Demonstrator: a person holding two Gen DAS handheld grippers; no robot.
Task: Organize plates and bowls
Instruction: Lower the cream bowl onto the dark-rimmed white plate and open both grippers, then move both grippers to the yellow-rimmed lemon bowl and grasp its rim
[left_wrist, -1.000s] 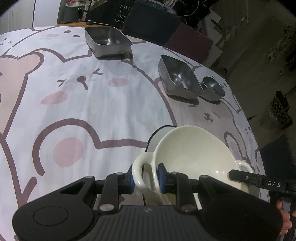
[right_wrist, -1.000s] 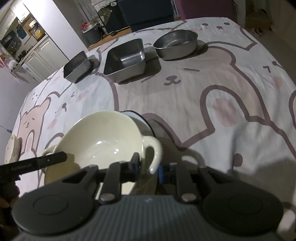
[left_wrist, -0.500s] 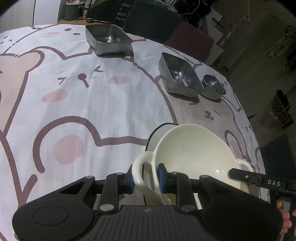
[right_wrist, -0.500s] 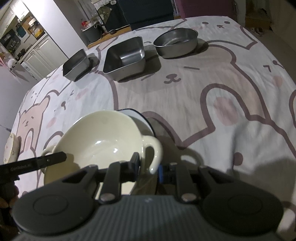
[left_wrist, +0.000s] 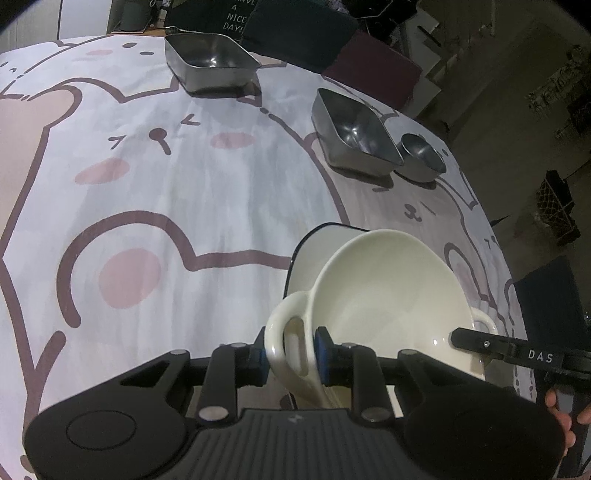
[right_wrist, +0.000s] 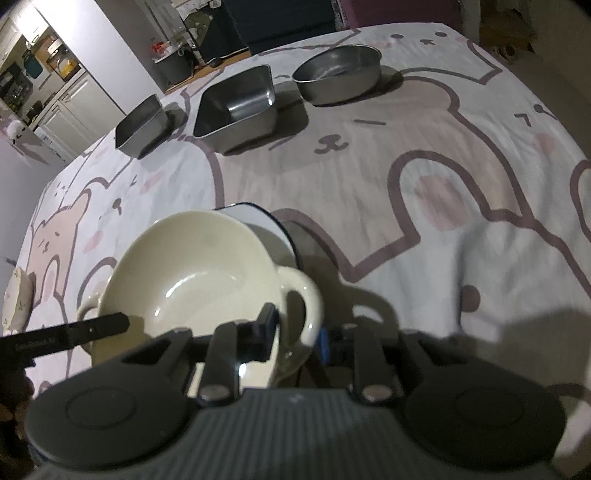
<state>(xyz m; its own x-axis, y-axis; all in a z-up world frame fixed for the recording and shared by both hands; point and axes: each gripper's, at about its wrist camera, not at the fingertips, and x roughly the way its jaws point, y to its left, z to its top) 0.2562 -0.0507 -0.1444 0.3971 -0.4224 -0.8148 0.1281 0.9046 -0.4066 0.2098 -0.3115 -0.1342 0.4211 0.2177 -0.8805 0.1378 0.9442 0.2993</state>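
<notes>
A cream two-handled bowl (left_wrist: 388, 291) hangs tilted over a white plate with a dark blue rim (left_wrist: 314, 251). My left gripper (left_wrist: 290, 354) is shut on the bowl's left handle (left_wrist: 284, 332). In the right wrist view the same bowl (right_wrist: 192, 273) sits above the plate (right_wrist: 266, 225), and my right gripper (right_wrist: 295, 336) is shut on its right handle (right_wrist: 306, 299). Each view shows the other gripper's finger at the bowl's far handle.
On the bear-print cloth (left_wrist: 166, 206) stand a rectangular steel tray (left_wrist: 210, 62), a square steel container (left_wrist: 351, 129) and a round steel bowl (left_wrist: 423, 155). They also show in the right wrist view: tray (right_wrist: 142, 123), container (right_wrist: 236, 107), bowl (right_wrist: 338, 75). The table edge drops off at right.
Both grippers keep their hold on the bowl's handles. The bowl has shifted slightly forward and lower over the blue-rimmed plate.
</notes>
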